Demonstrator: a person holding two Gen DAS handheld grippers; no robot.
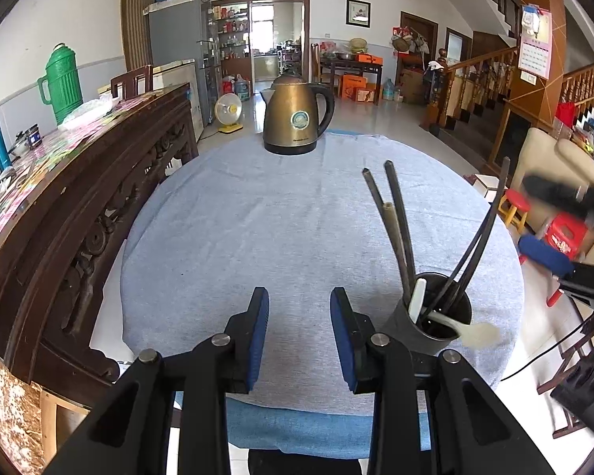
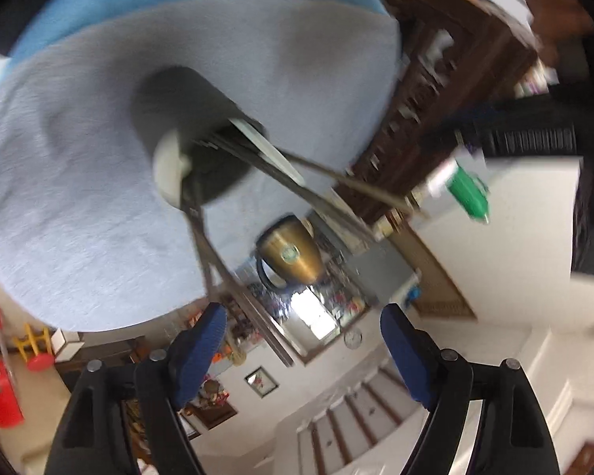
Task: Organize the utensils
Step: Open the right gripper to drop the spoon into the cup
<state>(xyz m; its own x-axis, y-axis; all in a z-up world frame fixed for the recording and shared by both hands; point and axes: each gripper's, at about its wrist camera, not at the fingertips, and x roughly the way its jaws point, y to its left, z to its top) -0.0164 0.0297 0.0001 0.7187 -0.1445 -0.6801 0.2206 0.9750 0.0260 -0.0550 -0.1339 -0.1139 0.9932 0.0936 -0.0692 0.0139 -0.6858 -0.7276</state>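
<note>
A dark cup (image 1: 435, 316) stands on the grey-blue tablecloth (image 1: 257, 217), near its right front edge. Several dark chopsticks (image 1: 400, 213) and two white spoons (image 1: 417, 301) stick out of it. My left gripper (image 1: 300, 316) hovers just left of the cup, open, with only cloth showing between its blue pads. My right gripper (image 2: 303, 336) is open wide and rolled almost upside down. It faces the cup (image 2: 202, 158) from the side. One chopstick (image 2: 257, 312) reaches into the gap between the pads and touches neither. In the left wrist view the right gripper (image 1: 550, 225) is a blur beyond the table's right edge.
A brass-coloured kettle (image 1: 297, 118) stands at the far side of the table. A dark carved sideboard (image 1: 99, 206) runs along the left, carrying a green thermos (image 1: 61, 83) and small items. Red stools (image 1: 566, 233) and a sofa stand on the floor to the right.
</note>
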